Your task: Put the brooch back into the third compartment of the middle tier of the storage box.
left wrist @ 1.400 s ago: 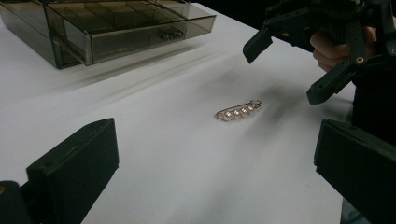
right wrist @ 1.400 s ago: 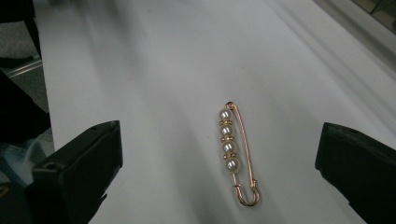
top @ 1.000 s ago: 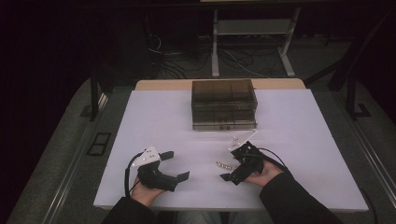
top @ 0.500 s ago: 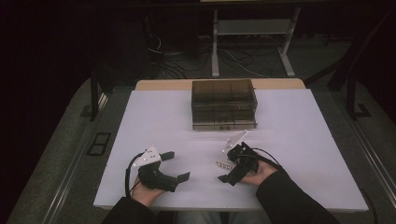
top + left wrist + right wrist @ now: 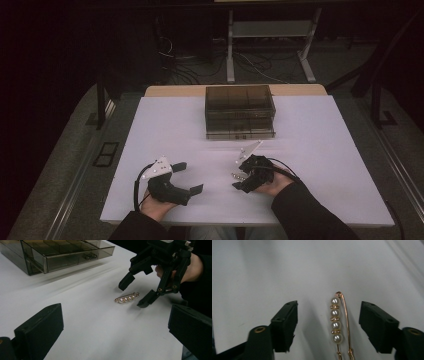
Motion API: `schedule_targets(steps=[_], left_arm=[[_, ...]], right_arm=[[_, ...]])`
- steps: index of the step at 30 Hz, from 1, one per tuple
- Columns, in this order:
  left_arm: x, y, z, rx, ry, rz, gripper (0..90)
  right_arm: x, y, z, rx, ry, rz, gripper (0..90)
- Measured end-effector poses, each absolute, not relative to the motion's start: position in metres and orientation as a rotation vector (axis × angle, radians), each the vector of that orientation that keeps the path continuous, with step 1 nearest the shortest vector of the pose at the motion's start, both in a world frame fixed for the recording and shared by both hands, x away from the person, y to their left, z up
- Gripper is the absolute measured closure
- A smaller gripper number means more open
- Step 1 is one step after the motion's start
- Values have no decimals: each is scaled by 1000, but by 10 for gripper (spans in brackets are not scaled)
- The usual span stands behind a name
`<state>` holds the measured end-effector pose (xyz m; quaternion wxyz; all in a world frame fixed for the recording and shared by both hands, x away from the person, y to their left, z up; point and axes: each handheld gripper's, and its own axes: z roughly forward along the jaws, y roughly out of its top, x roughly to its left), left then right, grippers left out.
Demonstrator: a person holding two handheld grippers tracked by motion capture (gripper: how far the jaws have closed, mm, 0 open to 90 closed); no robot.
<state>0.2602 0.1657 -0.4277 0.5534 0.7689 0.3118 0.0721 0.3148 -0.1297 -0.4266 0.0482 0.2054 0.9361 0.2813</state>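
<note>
A gold brooch with a row of pearls (image 5: 336, 322) lies flat on the white table (image 5: 310, 150), near its front middle (image 5: 235, 176). My right gripper (image 5: 329, 315) points down over it, one jaw on each side of the pin. Its jaws have just been closing, with the brooch between them and a gap left at each pad. The left gripper view shows that gripper (image 5: 134, 294) astride the brooch (image 5: 126, 297). My left gripper (image 5: 187, 178) rests near the front left, wide open and holding nothing, its jaws (image 5: 116, 327) aimed at the brooch.
A smoky transparent drawer box (image 5: 240, 111) with several compartments stands at the back middle of the table, also seen far left in the left gripper view (image 5: 55, 252). Cables and a metal stand (image 5: 270, 45) lie on the dark floor beyond.
My right gripper has shifted slightly left and down onto the brooch, and its jaws have narrowed around it. The left gripper has stayed put.
</note>
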Motion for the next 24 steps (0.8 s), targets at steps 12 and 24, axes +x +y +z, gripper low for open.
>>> schedule_targets(steps=[12, 24], left_arm=[[260, 166, -428, 1819, 736, 169, 0], [260, 165, -428, 1817, 736, 166, 0]], right_arm=[[317, -129, -429, 584, 2844, 800, 588], [316, -127, -430, 525, 2883, 752, 772]])
